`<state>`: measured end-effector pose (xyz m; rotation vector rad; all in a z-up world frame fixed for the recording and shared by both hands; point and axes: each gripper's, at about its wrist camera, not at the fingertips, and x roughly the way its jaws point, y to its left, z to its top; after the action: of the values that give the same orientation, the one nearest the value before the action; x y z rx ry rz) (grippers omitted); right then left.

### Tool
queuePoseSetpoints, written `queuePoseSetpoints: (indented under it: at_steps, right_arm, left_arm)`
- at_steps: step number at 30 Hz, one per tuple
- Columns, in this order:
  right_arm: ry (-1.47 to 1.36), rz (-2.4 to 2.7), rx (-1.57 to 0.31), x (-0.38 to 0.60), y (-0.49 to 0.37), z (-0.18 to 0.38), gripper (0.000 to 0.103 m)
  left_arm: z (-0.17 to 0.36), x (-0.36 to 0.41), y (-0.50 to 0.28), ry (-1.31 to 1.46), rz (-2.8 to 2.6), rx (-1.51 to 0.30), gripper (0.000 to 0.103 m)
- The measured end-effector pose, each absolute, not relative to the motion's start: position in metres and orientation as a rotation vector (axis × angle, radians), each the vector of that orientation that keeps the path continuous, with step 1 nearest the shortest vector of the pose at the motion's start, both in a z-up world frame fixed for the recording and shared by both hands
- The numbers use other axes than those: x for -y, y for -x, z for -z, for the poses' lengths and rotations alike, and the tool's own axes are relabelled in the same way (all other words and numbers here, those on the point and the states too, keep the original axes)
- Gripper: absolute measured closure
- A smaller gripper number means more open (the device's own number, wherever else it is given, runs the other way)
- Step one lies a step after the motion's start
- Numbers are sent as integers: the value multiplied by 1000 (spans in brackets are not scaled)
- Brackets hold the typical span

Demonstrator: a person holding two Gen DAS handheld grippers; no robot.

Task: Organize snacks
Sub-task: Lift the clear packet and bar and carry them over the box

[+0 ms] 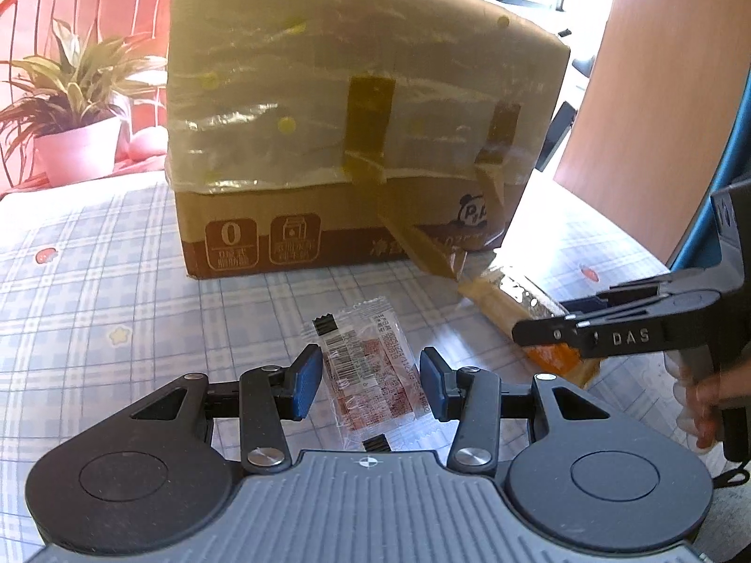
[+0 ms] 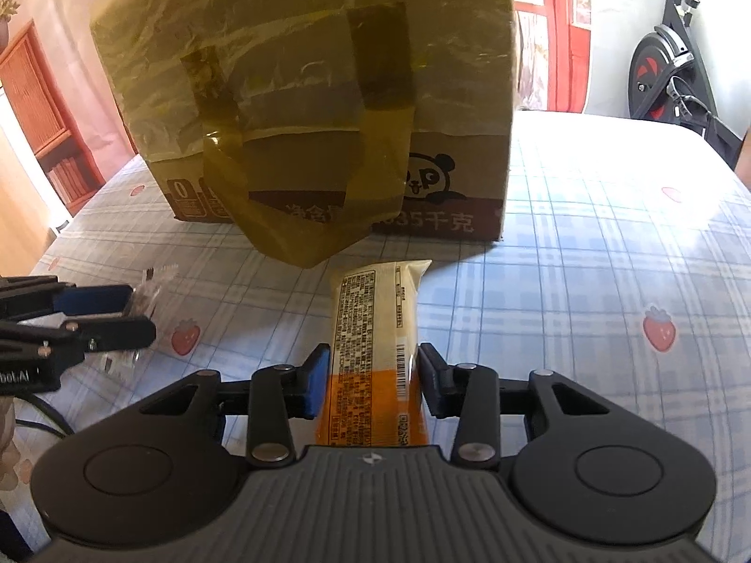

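My left gripper (image 1: pixel 371 382) is shut on a small clear packet (image 1: pixel 375 375) with red contents and a barcode, held just above the table. From the right wrist view that left gripper (image 2: pixel 136 314) comes in from the left with the clear packet (image 2: pixel 150 291) sticking out of it. A long yellow-and-orange snack bar (image 2: pixel 375 328) lies on the checked cloth, and my right gripper (image 2: pixel 373 380) is shut on its orange end. Seen from the left wrist, the right gripper (image 1: pixel 540 328) sits over the bar (image 1: pixel 497 302). Behind both stands a cardboard box (image 1: pixel 328 94) lined with a yellowish plastic bag.
The bag's handles (image 2: pixel 300 197) droop over the box (image 2: pixel 460 140) front toward the bar. The tablecloth (image 2: pixel 610 281) runs bare to the right. A potted plant (image 1: pixel 77 140) and red chair (image 1: pixel 70 0) stand at the left, an exercise bike (image 2: pixel 666 75) far right. A hand (image 1: pixel 704 408) holds the right gripper.
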<state>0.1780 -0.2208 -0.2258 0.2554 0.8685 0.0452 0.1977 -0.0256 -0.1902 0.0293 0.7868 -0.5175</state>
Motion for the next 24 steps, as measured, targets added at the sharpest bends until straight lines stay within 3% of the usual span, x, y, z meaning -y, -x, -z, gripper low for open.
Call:
queuePoseSetpoints:
  at_steps: [24]
  right_arm:
    - [-179, -28, -644, 207, -154, 140, 61]
  left_arm:
    - [119, 27, -204, 7, 556, -596, 55]
